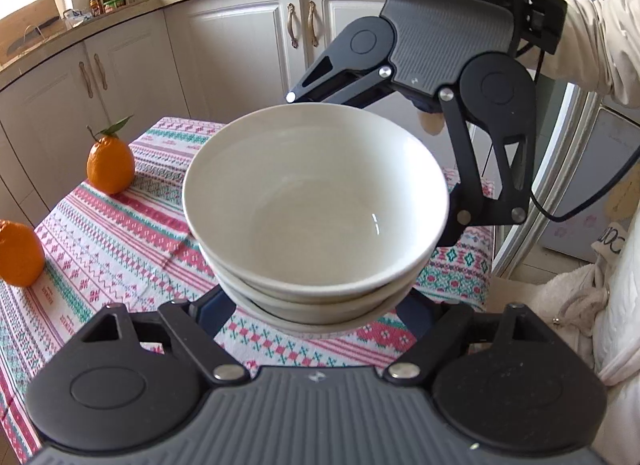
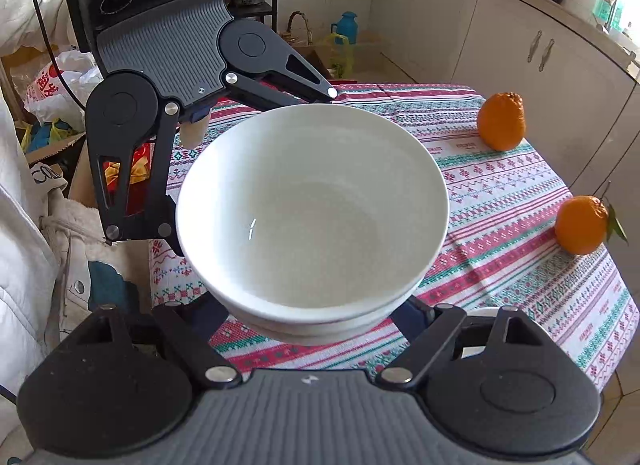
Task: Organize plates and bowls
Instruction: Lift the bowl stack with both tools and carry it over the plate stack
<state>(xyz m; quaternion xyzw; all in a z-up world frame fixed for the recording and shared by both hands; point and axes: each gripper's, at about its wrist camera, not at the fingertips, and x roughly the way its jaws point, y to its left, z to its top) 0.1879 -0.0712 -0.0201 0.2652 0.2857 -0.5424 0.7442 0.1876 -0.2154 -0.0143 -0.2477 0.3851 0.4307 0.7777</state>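
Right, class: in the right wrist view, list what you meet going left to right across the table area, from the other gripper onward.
Left gripper → stack of white bowls → the upper orange → the lower orange with a leaf. All of it is above or on the patterned tablecloth.

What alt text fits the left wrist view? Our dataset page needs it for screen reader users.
A stack of white bowls is held above a patterned tablecloth between two grippers, the left gripper at the near side and the right gripper opposite, jaws against the stack. Two oranges sit at the left, with white kitchen cabinets behind.
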